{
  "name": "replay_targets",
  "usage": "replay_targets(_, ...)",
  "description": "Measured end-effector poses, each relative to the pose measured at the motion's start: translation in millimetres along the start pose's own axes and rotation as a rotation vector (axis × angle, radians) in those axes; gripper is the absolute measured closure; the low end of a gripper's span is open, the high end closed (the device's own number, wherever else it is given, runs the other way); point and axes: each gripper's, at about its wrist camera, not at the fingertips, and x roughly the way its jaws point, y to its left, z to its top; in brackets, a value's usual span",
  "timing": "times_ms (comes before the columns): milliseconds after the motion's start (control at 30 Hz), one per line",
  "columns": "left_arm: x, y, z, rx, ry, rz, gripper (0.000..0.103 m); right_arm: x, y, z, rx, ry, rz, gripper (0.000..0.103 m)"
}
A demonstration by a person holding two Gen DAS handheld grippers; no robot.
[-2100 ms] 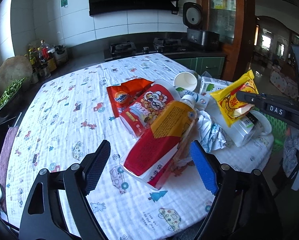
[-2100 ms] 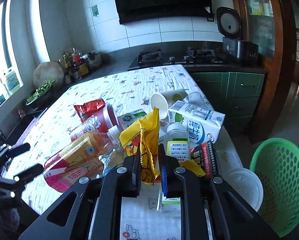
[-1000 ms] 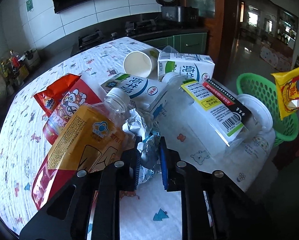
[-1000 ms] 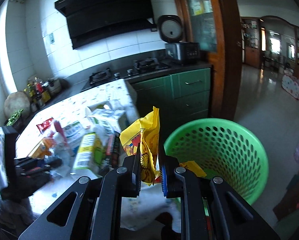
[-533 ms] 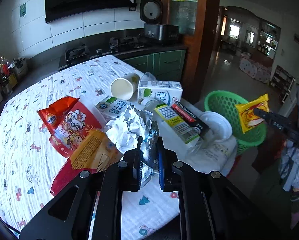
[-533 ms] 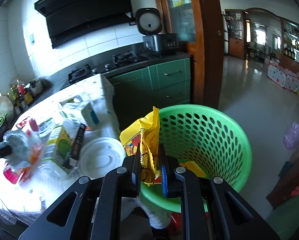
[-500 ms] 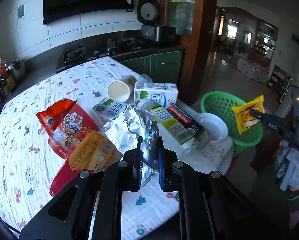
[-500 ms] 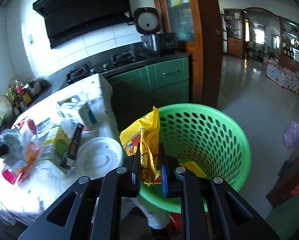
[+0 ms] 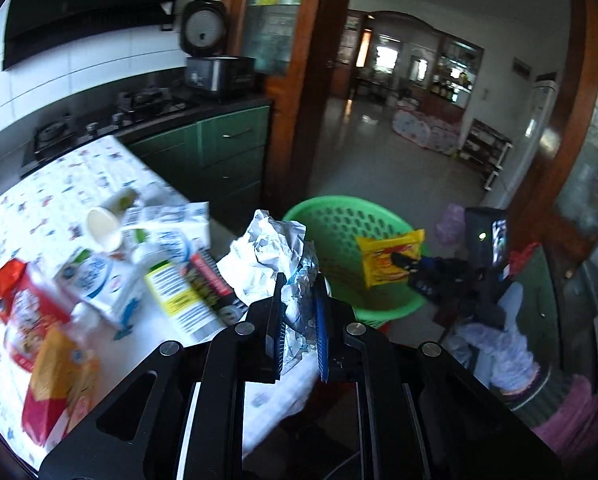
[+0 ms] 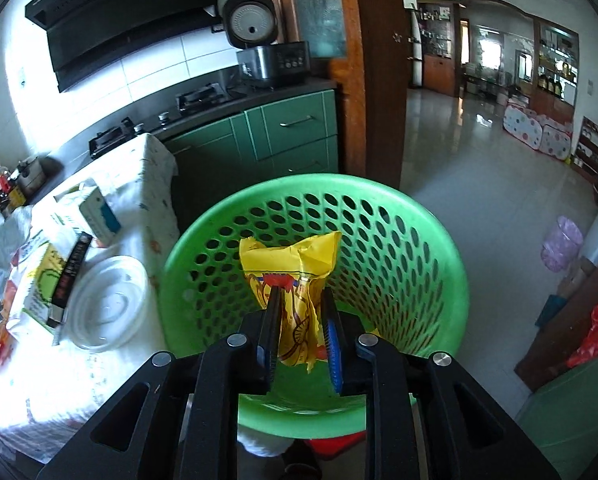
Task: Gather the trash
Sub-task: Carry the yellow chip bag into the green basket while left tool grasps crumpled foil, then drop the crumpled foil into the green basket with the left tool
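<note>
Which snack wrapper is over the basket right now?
The yellow wrapper between the right gripper's loosening jaws, above the green basket; the red ones lie on the table.

a home kitchen — gas hob (image 10: 203,98), green cabinets (image 10: 291,128), rice cooker (image 10: 251,26).

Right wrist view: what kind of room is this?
Most likely a home kitchen: a gas hob under a black range hood, green cabinets, and a rice cooker on the counter. A living area shows through the doorway.

Right hand-held gripper (image 10: 299,316) jaws just parting
</note>
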Motion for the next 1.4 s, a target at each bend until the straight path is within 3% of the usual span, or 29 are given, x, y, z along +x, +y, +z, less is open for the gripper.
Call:
replay_targets(267, 54.4, -36.3, 21.7, 0.027, 0.061, -0.113, 0.091, 4.8, -16.5, -2.8, 0.016, 0.004, -0.011, 0.068)
replay_targets(433, 85.2, -54.0, 29.6, 0.04, 0.096, -0.149, 0.091, -3.2, -23.6, -6.4, 0.011, -0.01, -0.02, 0.055)
replay_targets(700, 119.3, -76.5, 34.8, 0.068, 0.128, -0.169, 0.09, -26.0, -34.3, -11.7, 0.012, -0.058, -0.043, 0.042)
replay_targets(933, 139.0, -74.4, 34.0, 0.046, 0.154, -0.169, 0.085, -35.6, -39.0, -17.1, 0.02, -0.074, -0.043, 0.04)
replay_targets(1100, 139.0, -74.8, 29.0, 0.046, 0.143, -0.158, 0.059, -31.5, -35.7, -16.6, 0.031, -0.067, -0.036, 0.039)
replay_targets(1400, 115.9, -50.9, 25.8, -0.005, 0.118, -0.097, 0.059, -36.9, -29.1, -18.0, 0.029, -0.069, -0.002, 0.037)
